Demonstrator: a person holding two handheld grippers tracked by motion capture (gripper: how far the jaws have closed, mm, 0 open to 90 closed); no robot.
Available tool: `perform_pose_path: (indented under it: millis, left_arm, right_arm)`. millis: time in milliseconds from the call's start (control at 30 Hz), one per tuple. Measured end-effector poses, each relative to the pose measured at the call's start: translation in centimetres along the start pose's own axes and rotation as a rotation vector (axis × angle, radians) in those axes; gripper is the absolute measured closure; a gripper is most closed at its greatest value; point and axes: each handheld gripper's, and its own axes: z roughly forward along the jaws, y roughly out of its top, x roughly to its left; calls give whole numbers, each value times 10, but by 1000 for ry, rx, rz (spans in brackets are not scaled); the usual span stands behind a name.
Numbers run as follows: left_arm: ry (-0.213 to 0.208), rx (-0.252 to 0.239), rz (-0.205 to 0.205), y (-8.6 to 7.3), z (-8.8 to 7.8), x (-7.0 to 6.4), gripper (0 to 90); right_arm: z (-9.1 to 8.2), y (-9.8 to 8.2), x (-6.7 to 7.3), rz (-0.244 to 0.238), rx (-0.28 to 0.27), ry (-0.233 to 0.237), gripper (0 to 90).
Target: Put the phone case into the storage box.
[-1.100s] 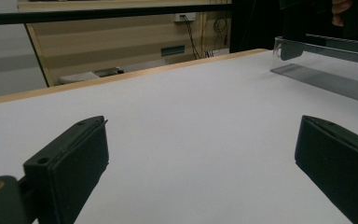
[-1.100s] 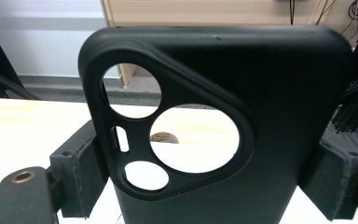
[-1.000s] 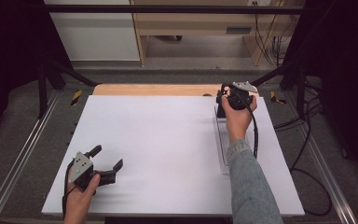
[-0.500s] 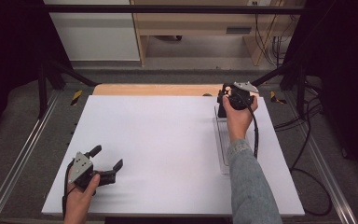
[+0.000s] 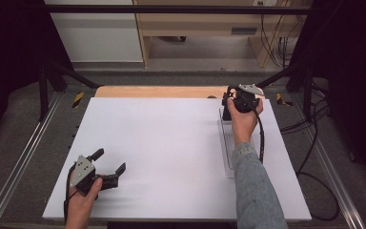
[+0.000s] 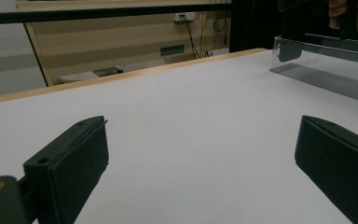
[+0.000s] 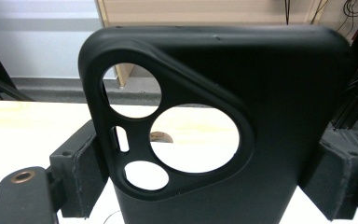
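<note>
A black phone case [image 7: 279,116] with round camera cut-outs stands upright between the jaws of my right gripper [image 7: 214,179]; both pads [image 7: 81,168] press on its sides. From above, that right gripper [image 5: 234,104] hovers at the far right of the white table [image 5: 162,143], and the case [image 5: 226,112] is at the far end of a clear plastic holder [image 5: 228,143]. My left gripper [image 5: 109,160] rests at the near left, jaws wide open with nothing between them. The left gripper [image 6: 200,135] faces the bare white tabletop, with the clear holder [image 6: 326,77] far off at the right.
A wooden strip [image 5: 157,91] runs along the table's far edge. Metal frame rails [image 5: 24,157] flank both sides. The right gripper's black cable [image 5: 261,138] trails along the forearm. Cabinets and wiring stand beyond the table.
</note>
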Motion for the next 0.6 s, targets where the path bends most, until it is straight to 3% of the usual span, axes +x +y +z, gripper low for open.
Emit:
perform_pose_path:
  millis: [600]
  left_arm:
    - [-2,0,0,0,0,0,29]
  right_arm:
    - [2,-4,0,-3,11,1,142]
